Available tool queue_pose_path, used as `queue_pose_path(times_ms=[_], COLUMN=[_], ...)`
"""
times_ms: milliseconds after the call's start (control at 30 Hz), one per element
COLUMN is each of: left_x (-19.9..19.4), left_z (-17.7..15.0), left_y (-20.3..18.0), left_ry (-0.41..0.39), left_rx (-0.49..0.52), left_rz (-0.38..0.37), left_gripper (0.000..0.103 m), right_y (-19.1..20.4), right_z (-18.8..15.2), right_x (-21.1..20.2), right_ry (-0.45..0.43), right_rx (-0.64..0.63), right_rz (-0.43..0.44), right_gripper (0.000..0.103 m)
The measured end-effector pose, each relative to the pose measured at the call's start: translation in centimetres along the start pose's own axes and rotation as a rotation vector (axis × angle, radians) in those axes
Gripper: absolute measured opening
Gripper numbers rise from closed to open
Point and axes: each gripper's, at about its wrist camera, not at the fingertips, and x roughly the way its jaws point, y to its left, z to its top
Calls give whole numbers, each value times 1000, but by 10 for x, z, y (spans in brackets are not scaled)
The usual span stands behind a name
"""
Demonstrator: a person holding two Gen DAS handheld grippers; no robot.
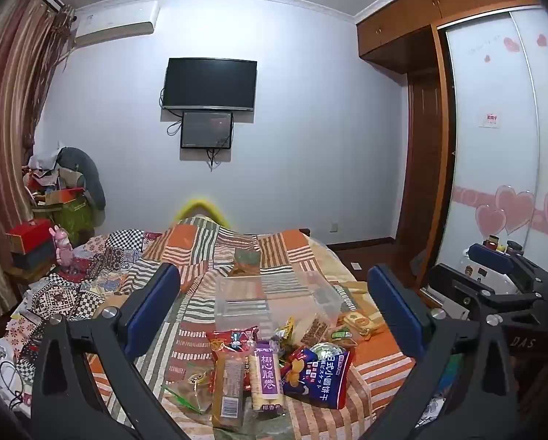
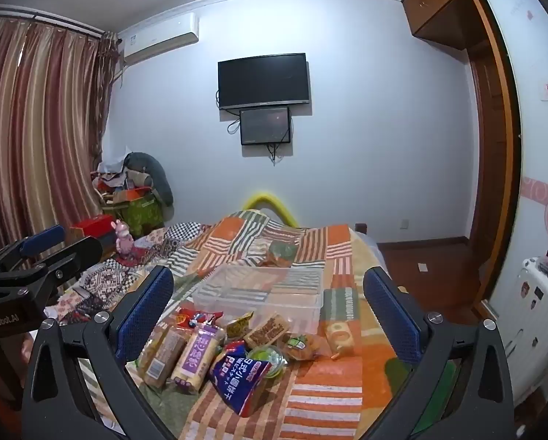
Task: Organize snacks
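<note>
A bedroom; a patchwork quilt (image 1: 237, 249) covers the bed. From the left view, the left gripper (image 1: 274, 304) hangs spread wide and empty, tilted slightly down; the snacks (image 1: 274, 366) lie heaped just ahead between its fingers, a clear bin (image 1: 244, 304) beyond, likely their destination. From the right view, the right gripper (image 2: 270, 300) likewise gapes empty over the pile.

Bed (image 2: 310, 396), frame centre: snack packets (image 2: 230, 348) heaped at its near end; clear bin (image 2: 259, 293) directly behind the heap. Two screens (image 2: 263, 80) on the wall behind, upper centre. Curtain (image 2: 35, 128) left; wardrobe (image 2: 493, 146) right.
</note>
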Motion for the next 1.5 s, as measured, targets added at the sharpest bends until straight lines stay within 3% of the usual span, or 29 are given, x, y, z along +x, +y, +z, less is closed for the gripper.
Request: queue_pose_path(times_ms=[1500], left_x=[4], left_z=[0], left_y=[1], left_ry=[16], left_rx=[-5], left_rz=[3], left_gripper=[103], right_y=[-1], right_z=[7], right_x=[-9], right_ry=[-22], right_rx=[3], right_rz=[4], right_gripper=[103])
